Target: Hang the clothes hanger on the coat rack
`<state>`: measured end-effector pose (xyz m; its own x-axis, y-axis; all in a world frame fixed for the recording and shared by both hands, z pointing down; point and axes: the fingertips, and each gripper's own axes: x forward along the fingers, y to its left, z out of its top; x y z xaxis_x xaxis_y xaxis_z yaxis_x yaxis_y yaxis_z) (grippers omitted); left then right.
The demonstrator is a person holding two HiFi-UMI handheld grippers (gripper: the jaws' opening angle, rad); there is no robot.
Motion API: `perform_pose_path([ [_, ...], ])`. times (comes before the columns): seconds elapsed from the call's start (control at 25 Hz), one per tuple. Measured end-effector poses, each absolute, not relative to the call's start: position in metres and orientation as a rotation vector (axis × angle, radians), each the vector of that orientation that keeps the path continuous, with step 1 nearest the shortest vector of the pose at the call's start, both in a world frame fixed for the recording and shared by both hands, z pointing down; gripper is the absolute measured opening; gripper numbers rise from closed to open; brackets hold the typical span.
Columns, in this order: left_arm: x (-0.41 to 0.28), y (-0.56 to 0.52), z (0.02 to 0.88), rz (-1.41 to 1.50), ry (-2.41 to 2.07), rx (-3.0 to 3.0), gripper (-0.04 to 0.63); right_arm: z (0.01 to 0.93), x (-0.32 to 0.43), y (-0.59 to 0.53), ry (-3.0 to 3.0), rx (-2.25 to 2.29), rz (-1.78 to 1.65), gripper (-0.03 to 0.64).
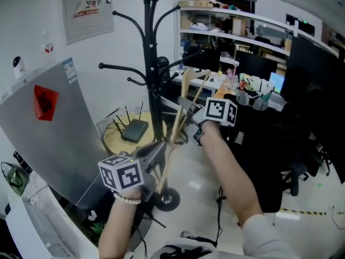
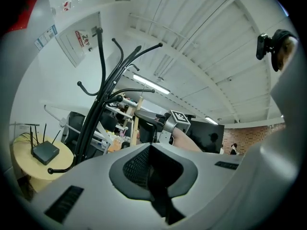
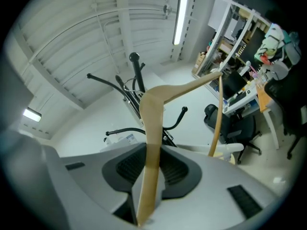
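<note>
Right gripper view: hanger (image 3: 152, 143) between fingers (image 3: 128, 166)

Bright, even light falls from ceiling tube lamps (image 3: 181, 16), and shadows are soft. Both gripper views bulge strongly and darken at the corners. The head view's right side is dim.

Tan hanger (image 3: 153, 128), black coat rack (image 1: 152, 63), black-and-white marker cube (image 1: 222, 111), seemingly yellowish table (image 1: 111, 139)
</note>
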<state>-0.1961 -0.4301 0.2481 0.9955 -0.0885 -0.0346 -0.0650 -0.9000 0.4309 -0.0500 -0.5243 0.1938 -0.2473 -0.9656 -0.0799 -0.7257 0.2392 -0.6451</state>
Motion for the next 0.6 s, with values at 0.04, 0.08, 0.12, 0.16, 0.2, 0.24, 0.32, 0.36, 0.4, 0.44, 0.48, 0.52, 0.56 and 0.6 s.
perform_pose_path([
  [0.04, -0.196, -0.432, 0.249, -0.075, -0.115, 2.691, -0.011, 0.196, -0.048, -0.527, 2.042, -1.543, -0.691, 0.104],
  [0.08, -0.197, -0.434, 0.249, -0.075, -0.121, 2.689, -0.011, 0.199, -0.046, -0.529, 2.034, -1.542, -0.699, 0.104],
  [0.12, -0.198, -0.436, 0.249, -0.076, -0.128, 2.688, -0.011, 0.201, -0.045, -0.531, 2.026, -1.539, -0.706, 0.104],
  [0.16, -0.199, -0.439, 0.249, -0.077, -0.134, 2.689, -0.011, 0.203, -0.045, -0.534, 2.021, -1.536, -0.711, 0.104],
  [0.2, -0.2, -0.441, 0.249, -0.079, -0.141, 2.69, -0.011, 0.205, -0.045, -0.536, 2.018, -1.533, -0.716, 0.104],
  [0.24, -0.201, -0.443, 0.25, -0.08, -0.147, 2.691, -0.011, 0.207, -0.046, -0.539, 2.016, -1.531, -0.72, 0.104],
  [0.32, -0.202, -0.446, 0.252, -0.081, -0.157, 2.687, -0.011, 0.211, -0.046, -0.543, 2.011, -1.525, -0.727, 0.104],
  [0.36, -0.203, -0.448, 0.253, -0.081, -0.161, 2.683, -0.011, 0.214, -0.046, -0.545, 2.008, -1.523, -0.732, 0.104],
  [0.4, -0.204, -0.449, 0.254, -0.08, -0.164, 2.678, -0.011, 0.216, -0.046, -0.547, 2.006, -1.523, -0.737, 0.104],
  [0.44, -0.204, -0.45, 0.256, -0.081, -0.167, 2.673, -0.011, 0.219, -0.046, -0.549, 2.007, -1.524, -0.743, 0.104],
  [0.48, -0.204, -0.45, 0.258, -0.082, -0.171, 2.669, -0.011, 0.222, -0.047, -0.551, 2.01, -1.526, -0.748, 0.104],
  [0.52, -0.204, -0.45, 0.259, -0.083, -0.173, 2.666, -0.011, 0.225, -0.048, -0.552, 2.015, -1.526, -0.753, 0.104],
  [0.56, -0.204, -0.45, 0.261, -0.084, -0.175, 2.662, -0.011, 0.227, -0.048, -0.554, 2.018, -1.524, -0.757, 0.104],
  [0.6, -0.204, -0.45, 0.262, -0.083, -0.175, 2.659, -0.011, 0.23, -0.05, -0.555, 2.02, -1.523, -0.762, 0.104],
])
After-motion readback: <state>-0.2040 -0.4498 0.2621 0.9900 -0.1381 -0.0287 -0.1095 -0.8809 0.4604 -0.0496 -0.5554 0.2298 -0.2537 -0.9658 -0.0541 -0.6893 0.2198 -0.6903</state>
